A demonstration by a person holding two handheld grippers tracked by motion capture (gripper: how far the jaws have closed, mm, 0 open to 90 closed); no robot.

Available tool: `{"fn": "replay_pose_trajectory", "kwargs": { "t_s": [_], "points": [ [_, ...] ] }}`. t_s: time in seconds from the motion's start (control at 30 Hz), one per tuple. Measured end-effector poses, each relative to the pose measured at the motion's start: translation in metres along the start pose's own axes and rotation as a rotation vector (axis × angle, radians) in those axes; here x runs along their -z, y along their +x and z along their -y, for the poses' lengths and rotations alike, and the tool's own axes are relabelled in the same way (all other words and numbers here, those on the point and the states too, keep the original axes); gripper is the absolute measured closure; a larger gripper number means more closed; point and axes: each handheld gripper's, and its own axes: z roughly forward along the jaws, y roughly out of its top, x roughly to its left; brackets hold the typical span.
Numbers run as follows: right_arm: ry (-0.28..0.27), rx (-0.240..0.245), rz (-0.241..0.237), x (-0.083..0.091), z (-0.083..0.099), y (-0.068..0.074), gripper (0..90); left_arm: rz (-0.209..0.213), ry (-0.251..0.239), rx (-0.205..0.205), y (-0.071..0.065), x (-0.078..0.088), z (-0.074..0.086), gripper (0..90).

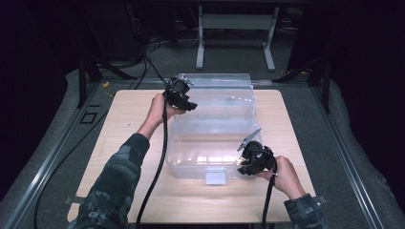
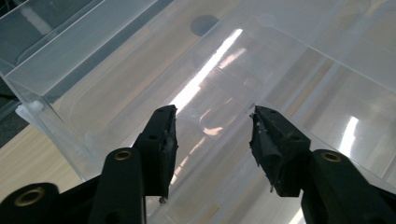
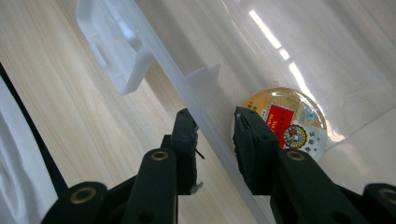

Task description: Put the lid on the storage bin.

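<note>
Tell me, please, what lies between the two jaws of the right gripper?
The front wall of the clear plastic box runs between the jaws of the right gripper, which are shut on it, as the right gripper view shows.

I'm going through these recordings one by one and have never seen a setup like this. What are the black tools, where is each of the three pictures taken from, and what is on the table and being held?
There is no robot here: a person holds a hand-operated gripper in each hand. The high view looks down from above the person's side of the wooden table. The other two pictures come from cameras riding on the grippers, each looking along its own two black fingers.

On the table stands a clear plastic storage box with its lid swung open at the back and a white latch at the front.

The right gripper is clamped on the box's front wall, one finger outside and one inside. A round label shows through the plastic beside it.

The left gripper is at the raised lid, its fingers apart. I cannot tell whether they touch the lid.
</note>
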Motion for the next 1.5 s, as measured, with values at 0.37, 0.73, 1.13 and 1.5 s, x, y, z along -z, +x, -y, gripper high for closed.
{"fn": "replay_pose_trajectory", "kwargs": {
  "t_s": [0.37,0.73,1.13,1.5],
  "points": [
    [-0.025,-0.051,0.052,-0.006,0.003,0.005,67.7,0.011,0.009,-0.022,-0.003,0.001,-0.001,63.4],
    [-0.083,-0.12,0.051,-0.007,0.009,0.007,64.2,0.045,0.017,-0.081,-0.009,0.008,-0.002,75.3],
    [-0.129,-0.159,0.072,-0.01,0.012,0.01,60.0,0.056,0.032,-0.1,-0.014,0.015,-0.004,79.9],
    [-0.114,-0.157,0.077,-0.009,0.011,0.01,59.1,0.042,0.056,-0.096,-0.011,0.01,-0.004,78.2]
  ]
}}
